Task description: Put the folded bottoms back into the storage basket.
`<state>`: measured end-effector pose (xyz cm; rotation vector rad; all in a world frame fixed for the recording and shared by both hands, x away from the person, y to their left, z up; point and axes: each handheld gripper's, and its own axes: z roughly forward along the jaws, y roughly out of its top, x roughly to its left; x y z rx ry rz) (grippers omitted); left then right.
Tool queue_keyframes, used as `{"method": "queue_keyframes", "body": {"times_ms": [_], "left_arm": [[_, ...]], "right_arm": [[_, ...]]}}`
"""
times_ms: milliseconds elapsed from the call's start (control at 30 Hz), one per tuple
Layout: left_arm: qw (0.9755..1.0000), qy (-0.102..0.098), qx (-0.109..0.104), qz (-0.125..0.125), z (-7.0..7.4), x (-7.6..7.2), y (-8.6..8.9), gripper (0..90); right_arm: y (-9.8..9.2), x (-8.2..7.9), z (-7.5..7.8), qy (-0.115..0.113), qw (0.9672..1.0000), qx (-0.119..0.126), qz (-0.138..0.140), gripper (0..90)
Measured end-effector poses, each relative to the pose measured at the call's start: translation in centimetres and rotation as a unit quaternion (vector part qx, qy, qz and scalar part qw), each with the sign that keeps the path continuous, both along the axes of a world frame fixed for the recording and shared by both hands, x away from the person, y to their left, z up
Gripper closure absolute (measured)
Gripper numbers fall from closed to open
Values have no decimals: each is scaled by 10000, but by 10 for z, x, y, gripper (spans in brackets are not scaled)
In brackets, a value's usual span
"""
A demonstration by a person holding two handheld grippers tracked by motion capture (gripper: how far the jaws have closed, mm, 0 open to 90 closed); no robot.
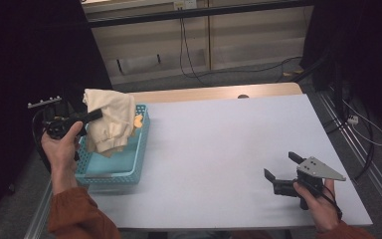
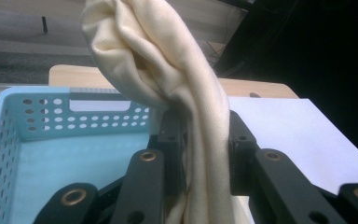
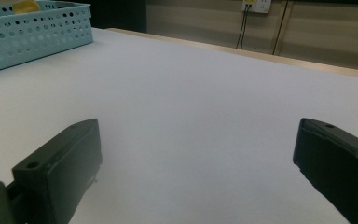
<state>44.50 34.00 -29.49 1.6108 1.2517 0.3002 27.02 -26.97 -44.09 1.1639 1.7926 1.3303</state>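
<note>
Pale grey sheeting is covering a wooden table, with a beige wall and dangling cables behind it and dark floor on either side; at the far left, a person's left hand, in a rust-orange sleeve, is holding the left gripper above a light blue perforated basket sitting at the table's left edge; the jaws of this gripper are pinching a cream cloth, which is hanging bunched and folded over the basket, lifted clear of its floor; in the left gripper view the cloth is running down between the two black jaws, which are pressing on it from both sides, with the basket below and behind; a small yellow thing is lying in the basket's far right corner, too small to identify; moving right, the middle of the table is lying bare; at the lower right, the person's right hand is holding the right gripper low over the sheet, well apart from the basket; its jaws are standing spread wide with nothing between them, as the right gripper view shows.
</note>
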Motion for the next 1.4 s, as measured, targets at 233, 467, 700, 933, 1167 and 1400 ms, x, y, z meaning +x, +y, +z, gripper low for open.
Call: {"method": "queue_keyframes", "body": {"times_ms": [233,467,700,933,1167,1400], "left_arm": [[9998,180,29,14,-10,5,2,732],[9994,338,-16,11,-18,9,6,732],[9988,477,-83,-46,-25,13,5,731],[9983,581,-54,-90,-30,17,4,731],[9974,701,-69,-134,-36,20,1,731],[9961,865,-26,-200,-42,24,-3,730]], "right_arm": [[0,0,0,17,10000,-9,8,10],[0,0,0,14,10000,-16,13,10],[0,0,0,14,10000,-14,1,10],[0,0,0,15,10000,-18,18,11],[0,0,0,13,10000,-14,14,11],[0,0,0,12,10000,-18,13,11]]}}
